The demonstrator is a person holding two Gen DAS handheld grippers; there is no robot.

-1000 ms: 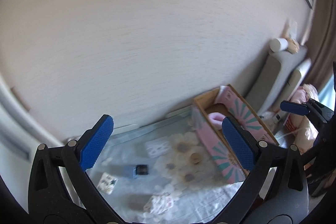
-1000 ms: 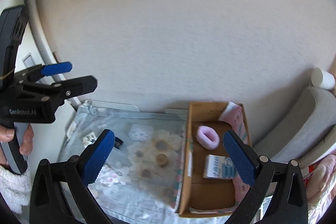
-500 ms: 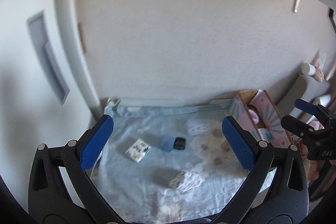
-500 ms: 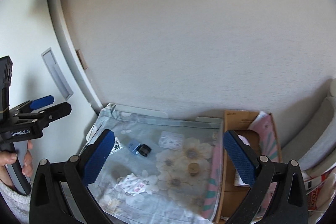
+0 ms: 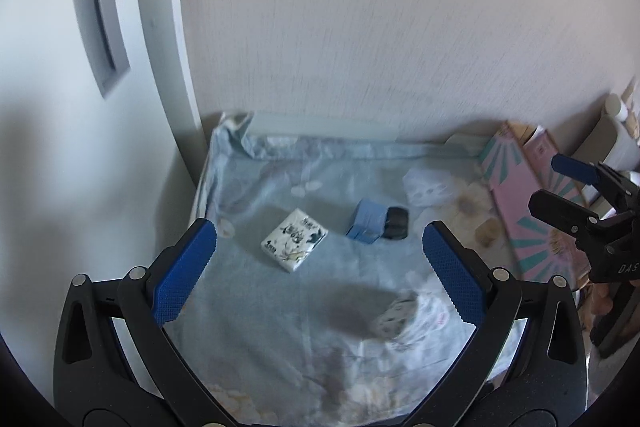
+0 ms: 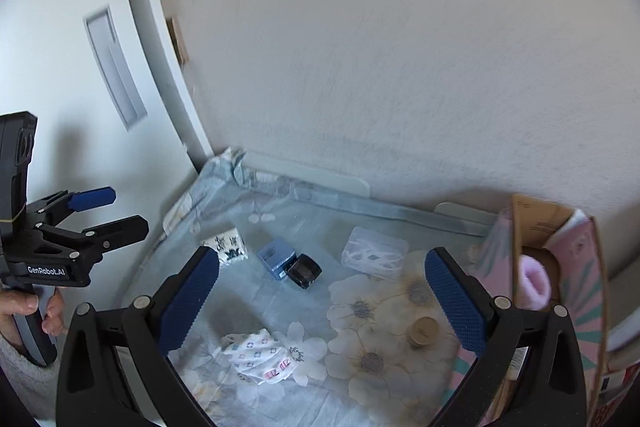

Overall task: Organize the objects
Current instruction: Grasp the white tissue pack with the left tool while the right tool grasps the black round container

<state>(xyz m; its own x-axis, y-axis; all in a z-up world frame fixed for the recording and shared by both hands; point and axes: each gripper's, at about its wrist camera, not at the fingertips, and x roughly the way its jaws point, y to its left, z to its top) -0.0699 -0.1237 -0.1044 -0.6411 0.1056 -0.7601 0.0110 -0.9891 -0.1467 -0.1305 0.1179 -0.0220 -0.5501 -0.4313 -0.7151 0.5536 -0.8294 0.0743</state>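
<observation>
A table under a pale blue floral cloth [image 5: 256, 311] holds loose items. A white tissue pack with dark print [image 5: 295, 240] lies at left, with a small blue box [image 5: 367, 225] and a black case [image 5: 395, 223] touching it to the right. My left gripper [image 5: 319, 229] hovers open above them, holding nothing. My right gripper [image 6: 322, 255] is open and empty too, above the blue box [image 6: 276, 259] and black case [image 6: 304, 271]. A clear plastic case [image 6: 374, 253], a patterned soft pack [image 6: 260, 355] and a small brown round lid [image 6: 423, 331] also lie on the cloth.
An open cardboard box [image 6: 532, 227] with pink patterned sides stands at the table's right end, with a pink roll [image 6: 534, 287] inside. A wall runs behind the table and a white door frame [image 6: 160, 75] stands at left. A hand [image 6: 24, 311] holds the left gripper's handle.
Both views have swung left and come closer to the table. The left view has left the cardboard box and now faces the tissue pack and blue box. Both grippers stayed open.
</observation>
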